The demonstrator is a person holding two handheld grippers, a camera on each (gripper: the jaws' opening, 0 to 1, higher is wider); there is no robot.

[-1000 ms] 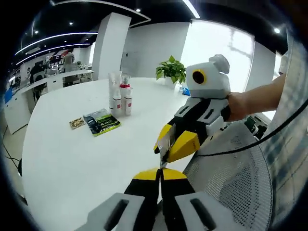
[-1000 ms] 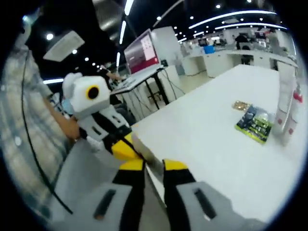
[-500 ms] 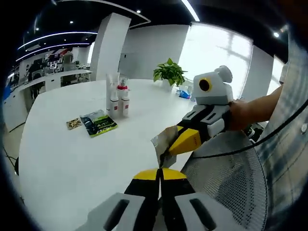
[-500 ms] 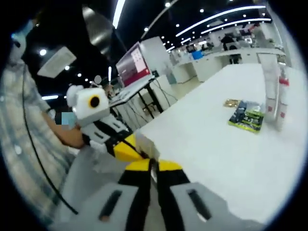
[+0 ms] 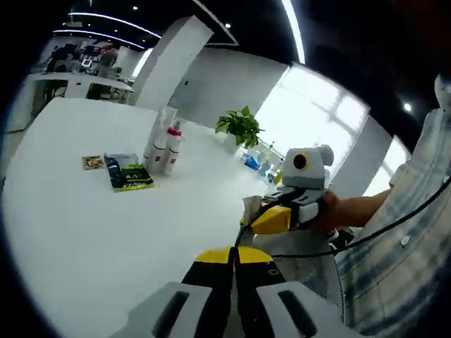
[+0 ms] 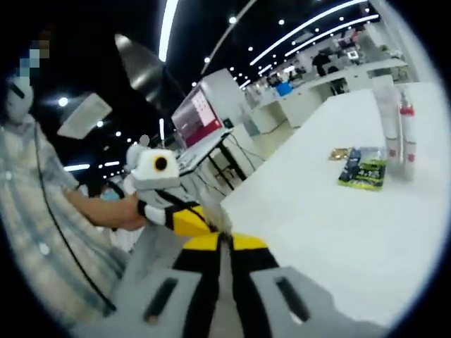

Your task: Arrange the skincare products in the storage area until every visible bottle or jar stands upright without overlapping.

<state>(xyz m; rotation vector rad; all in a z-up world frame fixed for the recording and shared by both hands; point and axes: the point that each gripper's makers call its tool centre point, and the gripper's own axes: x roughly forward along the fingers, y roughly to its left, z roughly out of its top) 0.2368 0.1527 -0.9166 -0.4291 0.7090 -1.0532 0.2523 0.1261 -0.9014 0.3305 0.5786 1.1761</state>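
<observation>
We see the left claw [image 5: 235,255] with its yellow-tipped jaws pressed together, nothing between them, hanging off the near edge of the white bench [image 5: 84,225]. The right claw [image 6: 225,243] likewise has its jaws together; whether a thin thing is pinched there we cannot tell. In the left gripper view the right claw comes in from the right, held by a hand [image 5: 338,211], with a small crumpled silvery sachet [image 5: 251,209] at its tips; we cannot tell how firmly it is held.

Toward the far edge of the bench stand the skincare products: a tall white tube [image 5: 156,136] and a smaller white bottle with a red cap [image 5: 171,146], upright, just beside each other. Near them, toward us, a dark green packet [image 5: 128,172] lies flat, and beside it a small brownish packet [image 5: 92,162].

A potted plant [image 5: 239,127] sits at the far edge. A mesh chair back [image 5: 303,271] stands beside the near edge.
</observation>
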